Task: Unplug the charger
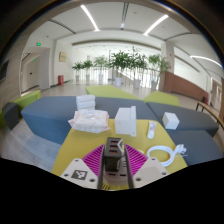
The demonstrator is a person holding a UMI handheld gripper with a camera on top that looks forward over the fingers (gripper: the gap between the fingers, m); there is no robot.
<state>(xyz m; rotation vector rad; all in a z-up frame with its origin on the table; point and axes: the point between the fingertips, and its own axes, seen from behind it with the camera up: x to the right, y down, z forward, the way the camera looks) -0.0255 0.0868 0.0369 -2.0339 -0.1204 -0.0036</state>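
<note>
Left to right on the yellow table top (88, 150): a clear plastic bag with white contents (88, 121) lies far-left beyond the fingers, with a white box-like item (86, 101) behind it on the blue-grey sofa (50, 112). Next, a white upright carton (126, 121) stands straight ahead, just beyond the fingertips. Right of it a small white stick-shaped item (151, 129) lies on the table, long axis running away from the camera, slightly tilted. Further right a white cube (171, 120), likely a charger block, sits near the table's far edge. Nearer, to the right of the fingers, a coiled white cable (165, 154) lies looped on the table, loose end trailing right.

Gripper (114, 166): magenta pads (97, 160) close in on a dark grey object (114, 152), which sits upright between them, long axis pointing forward along the fingers. Fingers narrowly spread; cannot tell whether both press on it or what it is exactly.

Background: potted plants (125, 63) in a bright hall, ceiling strip lights (90, 17).
</note>
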